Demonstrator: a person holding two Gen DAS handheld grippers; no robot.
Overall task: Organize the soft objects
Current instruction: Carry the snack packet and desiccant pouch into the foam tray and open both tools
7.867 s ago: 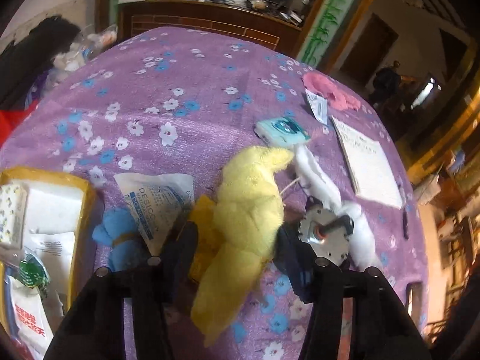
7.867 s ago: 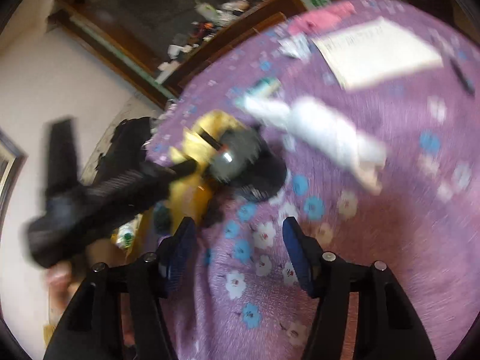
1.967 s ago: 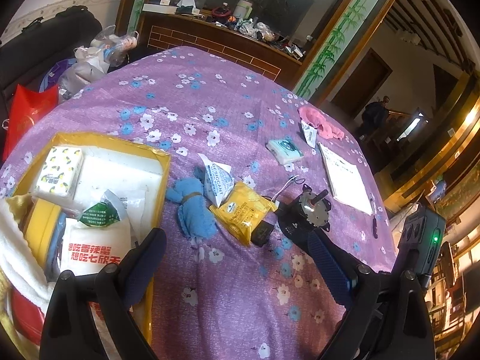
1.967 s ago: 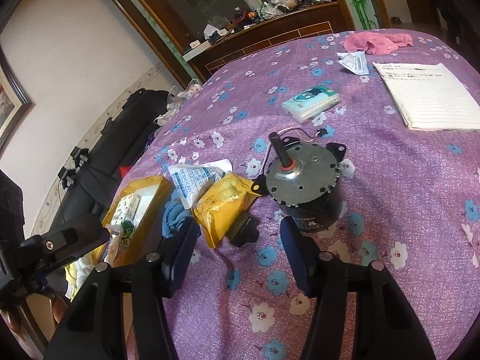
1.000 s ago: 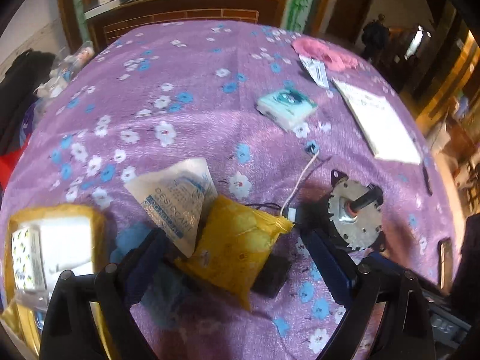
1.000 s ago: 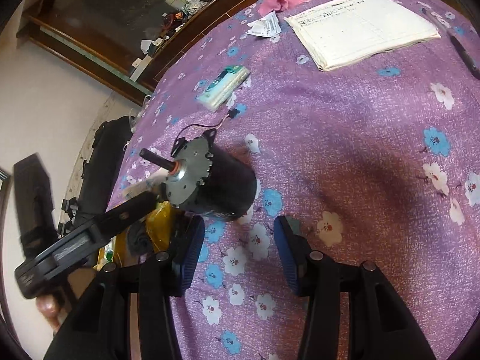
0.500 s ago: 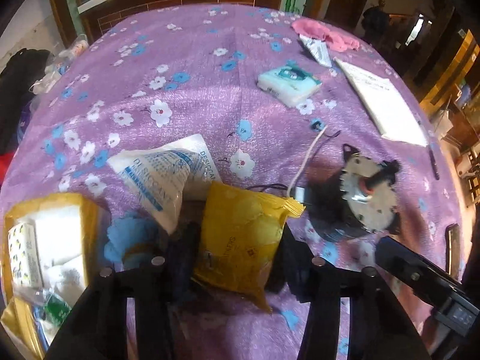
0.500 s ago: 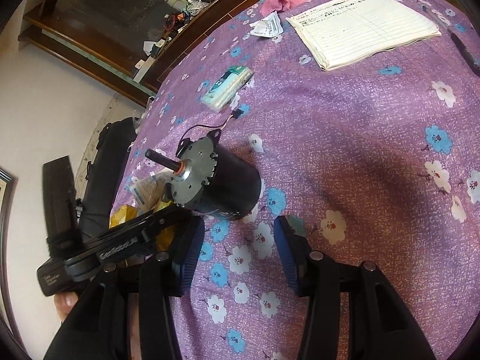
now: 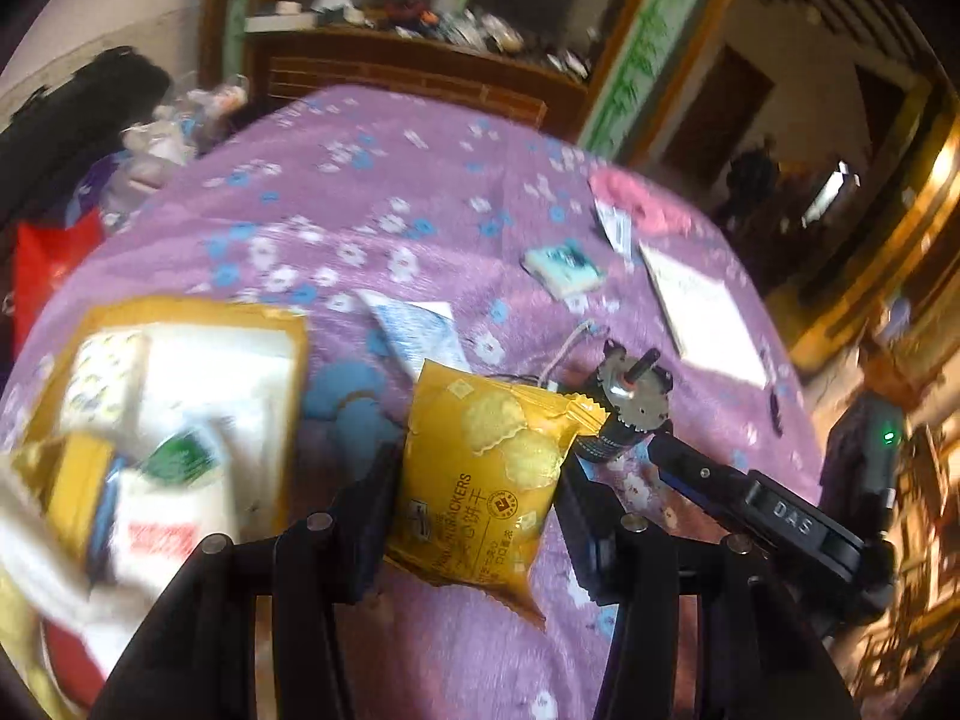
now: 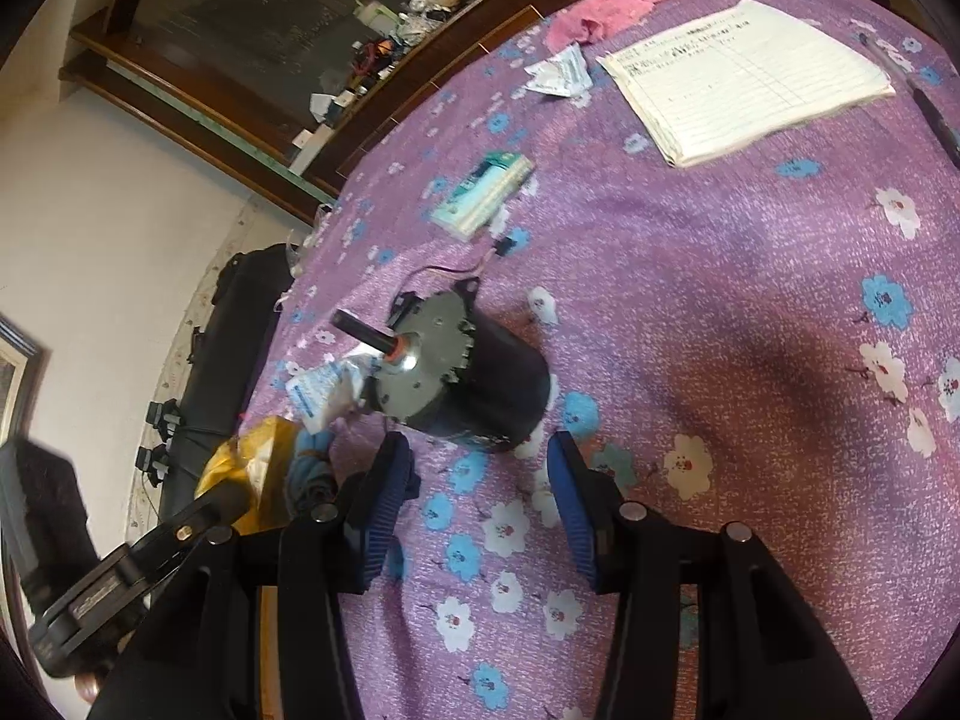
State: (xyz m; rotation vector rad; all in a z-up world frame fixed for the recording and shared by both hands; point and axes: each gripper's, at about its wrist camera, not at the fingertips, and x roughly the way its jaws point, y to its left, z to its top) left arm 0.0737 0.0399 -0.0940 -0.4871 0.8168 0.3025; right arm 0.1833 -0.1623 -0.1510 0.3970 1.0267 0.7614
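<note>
left wrist view: my left gripper point(image 9: 477, 507) has just closed, pinching the yellow cracker packet point(image 9: 487, 471) upright, the yellow tray point(image 9: 282, 324) just left of it, while my right gripper point(image 10: 477, 510) hangs spread and empty.

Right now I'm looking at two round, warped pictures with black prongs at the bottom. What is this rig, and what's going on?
No robot here: a person holds a two-fingered gripper in each hand, each with a fisheye camera looking along its fingers. In the left wrist view, the left gripper has just closed on a yellow cracker packet, lifted off the purple flowered tablecloth. Beside it sits a yellow tray with soft packets. In the right wrist view, the right gripper hangs open, empty, near a small electric motor. A paper pad, pink cloth and tissue pack lie farther off.
</note>
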